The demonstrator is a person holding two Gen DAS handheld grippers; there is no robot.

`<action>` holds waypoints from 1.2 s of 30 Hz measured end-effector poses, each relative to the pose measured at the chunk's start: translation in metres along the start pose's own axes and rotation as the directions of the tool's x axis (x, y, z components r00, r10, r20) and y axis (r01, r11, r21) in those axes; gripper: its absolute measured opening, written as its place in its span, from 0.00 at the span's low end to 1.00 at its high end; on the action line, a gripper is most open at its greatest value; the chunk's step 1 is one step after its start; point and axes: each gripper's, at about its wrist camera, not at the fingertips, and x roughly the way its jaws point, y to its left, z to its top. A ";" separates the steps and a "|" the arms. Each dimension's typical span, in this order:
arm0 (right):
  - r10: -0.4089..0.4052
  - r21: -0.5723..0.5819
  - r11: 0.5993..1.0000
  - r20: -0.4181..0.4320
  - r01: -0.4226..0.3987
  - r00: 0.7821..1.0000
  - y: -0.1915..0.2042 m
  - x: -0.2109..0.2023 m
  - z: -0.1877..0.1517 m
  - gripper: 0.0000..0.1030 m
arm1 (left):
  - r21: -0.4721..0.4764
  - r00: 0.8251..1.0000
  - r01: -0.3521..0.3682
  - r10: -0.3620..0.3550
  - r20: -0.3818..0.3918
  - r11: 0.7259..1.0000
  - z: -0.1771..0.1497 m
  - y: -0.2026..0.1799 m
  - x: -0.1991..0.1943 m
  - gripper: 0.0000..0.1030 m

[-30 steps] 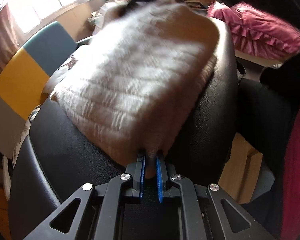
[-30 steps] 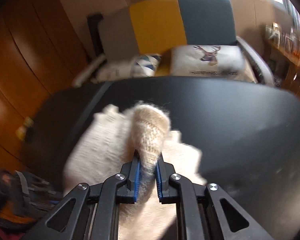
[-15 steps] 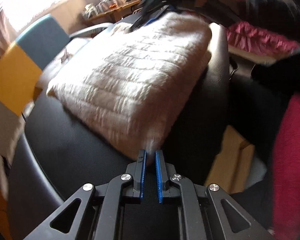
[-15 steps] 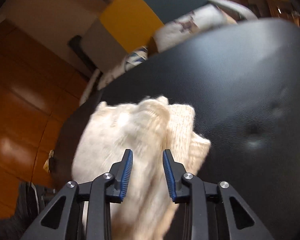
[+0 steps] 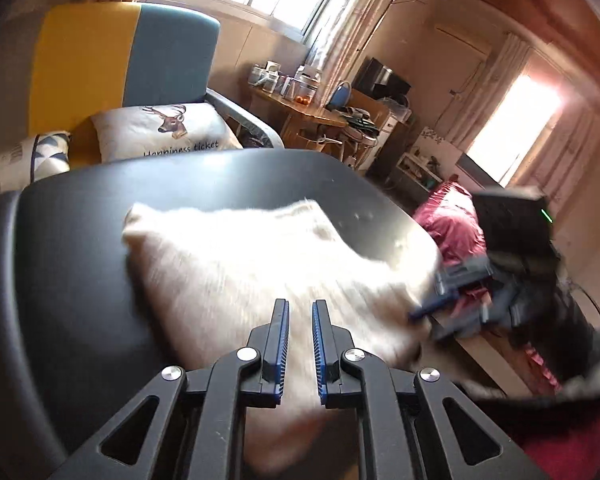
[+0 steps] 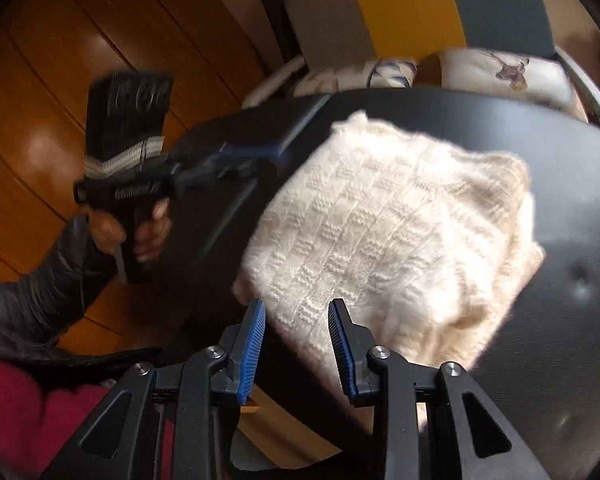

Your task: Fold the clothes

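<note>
A cream knitted sweater (image 6: pixel 384 236) lies folded into a thick rectangle on the black table (image 6: pixel 560 184). In the left wrist view the sweater (image 5: pixel 260 264) fills the middle, blurred and overexposed. My left gripper (image 5: pixel 300 312) hovers over its near edge, jaws a little apart with nothing between them. My right gripper (image 6: pixel 296 316) is open and empty above the sweater's near corner. The left gripper also shows in the right wrist view (image 6: pixel 236 156), off the table's left edge. The right gripper shows blurred in the left wrist view (image 5: pixel 444 292) at the sweater's right edge.
A yellow and teal armchair (image 5: pixel 120 56) with a deer pillow (image 5: pixel 164 128) stands behind the table. A cluttered wooden desk (image 5: pixel 312 112) is at the back. A pink ruffled cloth (image 5: pixel 448 220) lies right of the table. Wooden floor (image 6: pixel 60 80) is on the left.
Both grippers have let go of the sweater and pulled back. The right jaws opened wide. The left gripper swung round and its jaws parted slightly. The sweater now rests folded.
</note>
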 end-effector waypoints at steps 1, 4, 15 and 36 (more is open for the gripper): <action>-0.006 -0.005 1.000 -0.017 0.006 1.000 0.003 0.008 0.001 0.33 | 0.003 1.000 -0.004 0.004 -0.010 1.000 0.007 0.001 0.010 0.11; -0.107 -0.119 0.988 -0.063 0.099 0.992 0.020 0.025 0.005 0.33 | 0.011 0.999 -0.019 0.019 -0.044 1.000 0.027 0.005 0.037 0.11; -0.236 -0.051 0.972 -0.149 0.231 0.960 -0.021 0.031 -0.029 0.29 | 0.043 0.966 -0.176 0.181 -0.184 0.984 0.022 0.022 0.098 0.13; -0.023 -0.136 0.991 -0.125 0.006 0.992 0.027 0.070 -0.025 0.34 | 0.081 0.966 -0.195 0.206 -0.155 0.977 0.035 0.013 0.099 0.15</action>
